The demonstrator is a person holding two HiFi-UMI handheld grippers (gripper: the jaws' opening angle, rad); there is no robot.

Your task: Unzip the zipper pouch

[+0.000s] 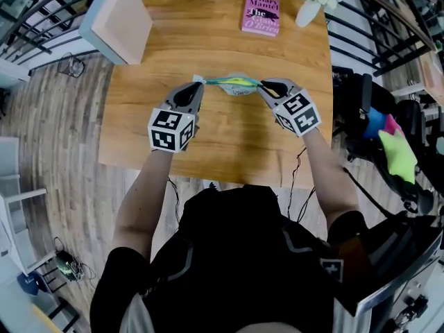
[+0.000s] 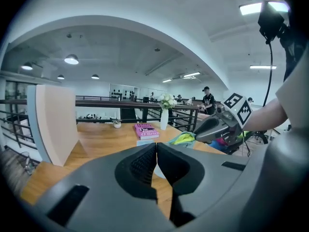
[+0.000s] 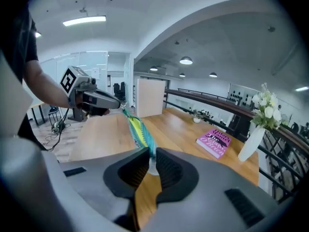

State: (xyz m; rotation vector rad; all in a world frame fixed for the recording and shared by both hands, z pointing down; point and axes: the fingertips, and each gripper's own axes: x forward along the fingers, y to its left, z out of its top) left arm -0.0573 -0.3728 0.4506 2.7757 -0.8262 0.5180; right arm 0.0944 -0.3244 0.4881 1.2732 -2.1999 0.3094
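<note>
Holding: the zipper pouch (image 1: 236, 83) hangs in the air above the middle of the wooden table (image 1: 229, 40), stretched left to right between the two grippers.
Left gripper (image 1: 198, 85): its jaws are pressed together on the pouch's left end, with only a pale sliver showing at their tips. The right gripper view shows a small pale tab pinched there, which is probably the zipper pull.
Right gripper (image 1: 265, 87): it is clamped on the pouch's right end, and the teal zipper band runs straight into the closed jaws.
Why stretched: pulling the ends apart keeps the zipper line taut and straight, so a slider could run without the soft fabric bunching.
Why lifted: off the table, the pouch body sags freely below the band and nothing drags on the wood.
Progress: yellow-green shows along the teal band, but I cannot tell how far the zipper is open. The task looks to be under way and not finished.
Next move: it probably needs one end held firm while the other draws along the band.
Risk: a thin tab could slip out of the flat jaws under tension.
Surroundings: a pink book (image 1: 261, 14) and a white vase (image 1: 309, 9) stand at the far right, and a pale upright panel (image 1: 121, 19) stands at the far left, all well apart from the pouch.
</note>
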